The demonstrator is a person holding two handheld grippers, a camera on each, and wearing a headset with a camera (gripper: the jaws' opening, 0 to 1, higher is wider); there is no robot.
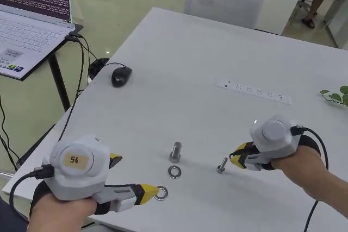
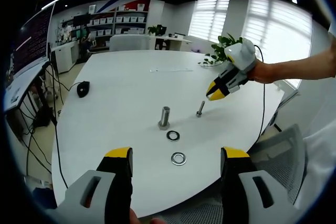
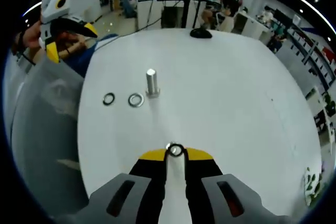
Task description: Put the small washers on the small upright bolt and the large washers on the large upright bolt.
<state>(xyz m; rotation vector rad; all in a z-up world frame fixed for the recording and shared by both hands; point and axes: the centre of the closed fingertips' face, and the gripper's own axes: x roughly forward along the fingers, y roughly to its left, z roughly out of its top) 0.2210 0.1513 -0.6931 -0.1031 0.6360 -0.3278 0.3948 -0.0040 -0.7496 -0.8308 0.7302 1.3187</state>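
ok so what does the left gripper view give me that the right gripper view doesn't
Left gripper view: the small bolt, upright, with the right tool close beside it. Right gripper view: what looks like a small washer pinched at that tool's tips. Both: the large bolt, two loose washers near it, and the mouse.

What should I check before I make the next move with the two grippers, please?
1. Left gripper open: ok.
2. Near washer lying flat by its jaw tip: ok.
3. Right gripper shut on small washer: ok.
4. Small bolt upright, close to the right tips: ok.
5. Large bolt upright, no washer visible on it: ok.
6. Small washer lined up over small bolt: cannot tell.
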